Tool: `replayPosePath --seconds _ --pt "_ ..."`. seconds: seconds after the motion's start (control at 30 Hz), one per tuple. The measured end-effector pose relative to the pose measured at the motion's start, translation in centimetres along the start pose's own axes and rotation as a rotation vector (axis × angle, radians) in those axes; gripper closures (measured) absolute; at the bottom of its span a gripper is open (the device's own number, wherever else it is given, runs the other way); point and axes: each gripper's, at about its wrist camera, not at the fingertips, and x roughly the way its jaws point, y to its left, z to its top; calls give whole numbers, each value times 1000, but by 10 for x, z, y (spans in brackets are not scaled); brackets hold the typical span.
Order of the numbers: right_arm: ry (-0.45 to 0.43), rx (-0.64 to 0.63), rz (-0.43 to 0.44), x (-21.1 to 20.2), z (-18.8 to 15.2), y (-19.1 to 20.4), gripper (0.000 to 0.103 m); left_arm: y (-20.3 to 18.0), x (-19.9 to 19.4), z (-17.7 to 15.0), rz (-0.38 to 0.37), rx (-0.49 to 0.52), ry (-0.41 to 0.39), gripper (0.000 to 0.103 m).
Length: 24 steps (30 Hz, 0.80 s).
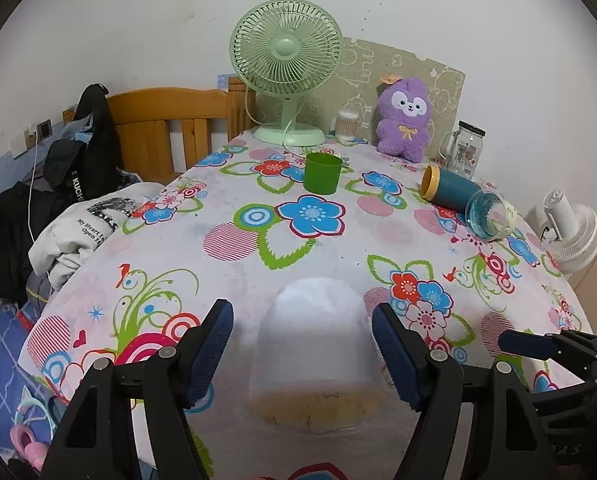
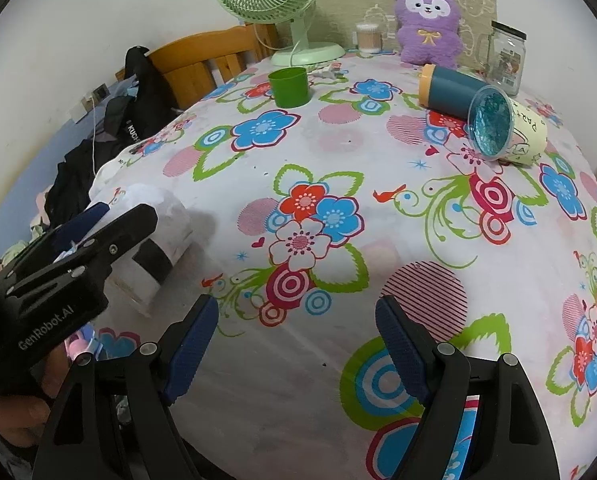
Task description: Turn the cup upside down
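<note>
I am holding my left gripper [image 1: 302, 350] wide, its jaws either side of the white cup [image 1: 312, 344] and not yet touching it. The cup is lying on its side at the near edge of the table [image 1: 258, 276], well short of the green cup [image 1: 322, 173]. My right gripper [image 2: 296, 354] is hanging wide and empty beside it. Judged step: closing in. Next: clamp, lift, turn mouth-down.

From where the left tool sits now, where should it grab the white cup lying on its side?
Grip the white cup across its round body, near the middle. It lies on its side between the open left tool, base pointing away and mouth toward the tool, so closing from both flanks should hold it. The right tool is open and empty.
</note>
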Motion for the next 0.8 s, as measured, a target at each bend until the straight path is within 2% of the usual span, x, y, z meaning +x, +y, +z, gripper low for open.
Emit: replayPosePath --seconds 0.1,0.17,0.3,0.33,0.4,0.47,0.67,0.8 --pt "-1 -6 -2 0 0 0 20 5 -2 8 -32 -13 9 29" --pt "-1 -2 -2 0 0 -1 20 11 0 18 -73 -34 46 28" --pt "1 4 -7 0 0 -2 20 25 11 46 -192 -93 167 17" --pt "1 4 -6 -1 1 -2 20 26 15 52 -196 -93 188 10" --pt "0 -2 -3 -1 1 -1 20 27 29 67 -181 -66 263 6" --pt "-1 -16 4 -1 1 3 20 28 41 74 -186 -52 327 6" --pt "7 -51 39 -1 2 13 20 14 71 72 -289 7 522 9" --pt "14 -82 25 -3 3 17 20 0 87 67 -297 71 616 16"
